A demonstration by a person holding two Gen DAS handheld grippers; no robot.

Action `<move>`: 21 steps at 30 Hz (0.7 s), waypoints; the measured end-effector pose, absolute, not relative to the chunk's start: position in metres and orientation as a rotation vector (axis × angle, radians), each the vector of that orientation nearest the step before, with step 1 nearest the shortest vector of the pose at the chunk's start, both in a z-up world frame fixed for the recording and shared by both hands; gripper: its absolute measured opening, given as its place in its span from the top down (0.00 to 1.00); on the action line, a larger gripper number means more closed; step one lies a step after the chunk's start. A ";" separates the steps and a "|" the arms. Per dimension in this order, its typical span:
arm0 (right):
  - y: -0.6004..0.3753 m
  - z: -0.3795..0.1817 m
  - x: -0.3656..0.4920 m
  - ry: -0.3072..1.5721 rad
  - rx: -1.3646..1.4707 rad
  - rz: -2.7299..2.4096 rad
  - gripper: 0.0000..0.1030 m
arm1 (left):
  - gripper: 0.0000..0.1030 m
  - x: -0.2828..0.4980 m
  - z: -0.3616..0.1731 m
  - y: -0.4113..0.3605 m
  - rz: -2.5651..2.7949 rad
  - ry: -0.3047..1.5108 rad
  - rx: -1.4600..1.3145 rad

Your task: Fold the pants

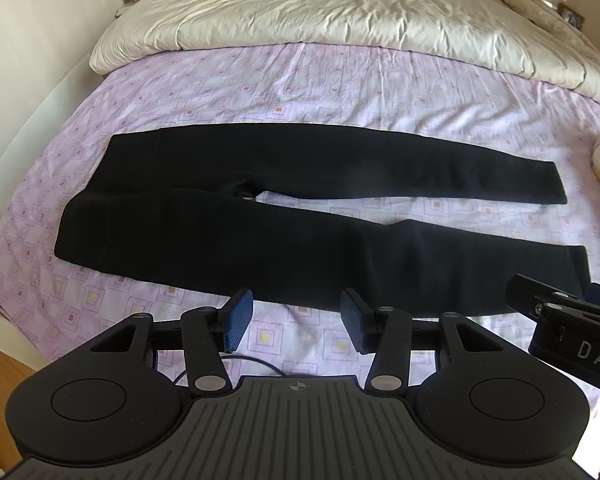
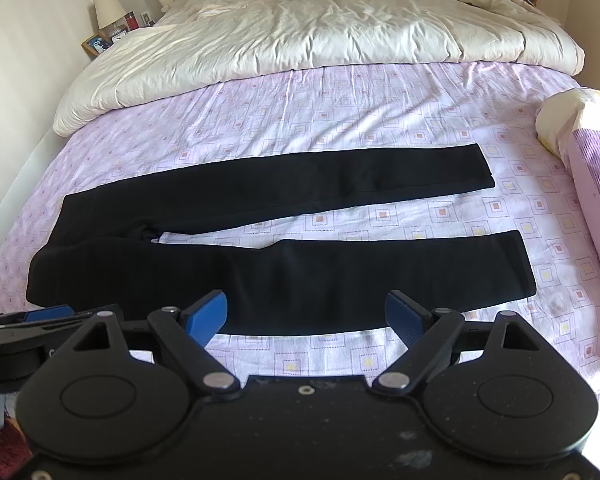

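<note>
one bed (image 1: pixel 80 128) with a lilac patterned sheet carries a rumpled cream duvet (image 1: pixel 320 12) at its far end. black pants (image 1: pixel 284 216) lie flat across the sheet — legs parted. left gripper (image 1: pixel 296 326) and right gripper (image 2: pixel 306 318) hover over the near edge of the pants, jaws released — nothing between them.

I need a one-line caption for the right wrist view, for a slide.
Open right hand-held gripper above black pants laid flat, legs apart, on a lilac patterned bed sheet.
</note>
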State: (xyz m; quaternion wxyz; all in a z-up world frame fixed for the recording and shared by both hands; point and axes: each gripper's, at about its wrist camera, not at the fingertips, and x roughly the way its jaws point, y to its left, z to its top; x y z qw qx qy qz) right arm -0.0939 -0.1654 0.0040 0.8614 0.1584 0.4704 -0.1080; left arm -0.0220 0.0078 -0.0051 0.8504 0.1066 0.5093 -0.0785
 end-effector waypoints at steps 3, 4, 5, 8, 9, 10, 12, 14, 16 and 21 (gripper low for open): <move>-0.166 0.004 -0.094 0.983 0.338 -0.222 0.12 | 0.54 -0.022 -0.005 0.008 -0.164 1.071 0.227; -0.166 0.004 -0.094 0.982 0.338 -0.220 0.12 | 0.54 -0.021 -0.005 0.007 -0.162 1.071 0.229; -0.166 0.004 -0.094 0.982 0.339 -0.218 0.12 | 0.54 -0.021 -0.006 0.007 -0.160 1.071 0.231; -0.167 0.003 -0.095 0.982 0.342 -0.213 0.12 | 0.54 -0.022 -0.006 0.007 -0.161 1.072 0.230; -0.167 0.003 -0.095 0.982 0.344 -0.212 0.12 | 0.54 -0.022 -0.006 0.007 -0.162 1.071 0.230; -0.168 0.003 -0.095 0.981 0.345 -0.211 0.12 | 0.54 -0.022 -0.006 0.006 -0.162 1.072 0.232; -0.170 0.003 -0.095 0.981 0.350 -0.213 0.12 | 0.54 -0.022 -0.006 0.004 -0.162 1.073 0.237; -0.171 0.002 -0.094 0.982 0.356 -0.216 0.12 | 0.54 -0.022 -0.006 0.001 -0.164 1.076 0.241; -0.173 0.001 -0.094 0.983 0.363 -0.220 0.12 | 0.54 -0.021 -0.006 -0.002 -0.165 1.081 0.245; -0.175 -0.002 -0.092 0.994 0.376 -0.223 0.12 | 0.54 -0.019 -0.007 -0.006 -0.168 1.097 0.242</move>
